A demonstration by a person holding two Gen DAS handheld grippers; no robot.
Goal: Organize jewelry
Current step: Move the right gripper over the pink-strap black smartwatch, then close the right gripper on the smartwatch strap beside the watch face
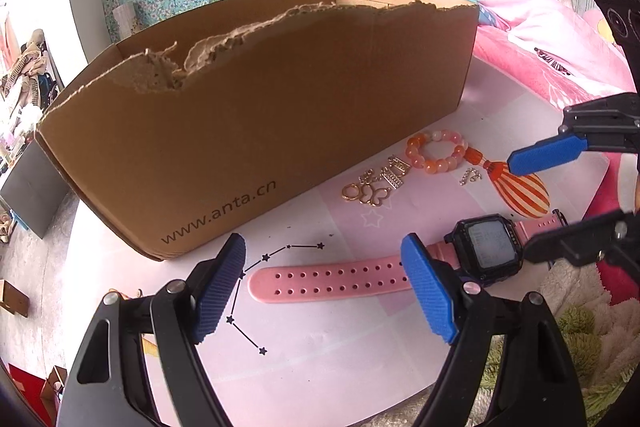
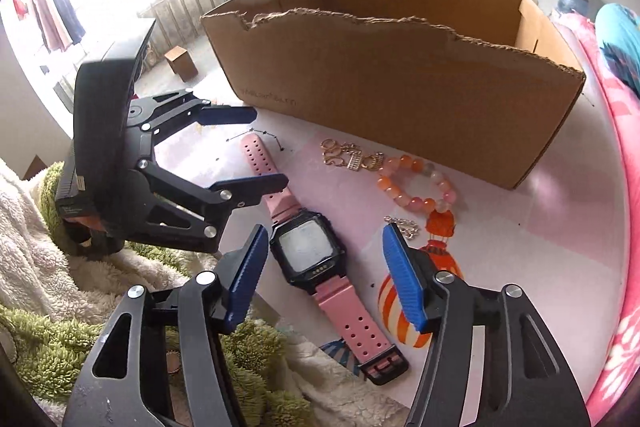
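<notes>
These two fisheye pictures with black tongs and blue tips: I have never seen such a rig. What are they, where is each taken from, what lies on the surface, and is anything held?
Each pair of tongs is a hand-held gripper that a person carries; no robot arm is involved. A camera sits on each one, looking along its fingers. One picture is from the left hand-held gripper, the other from the right hand-held gripper.

On the pink surface lie a pink-strapped digital watch, an orange and pink bead bracelet, gold charms and a small silver chain, in front of a torn cardboard box.

Both grippers stand open; nothing is held.
</notes>
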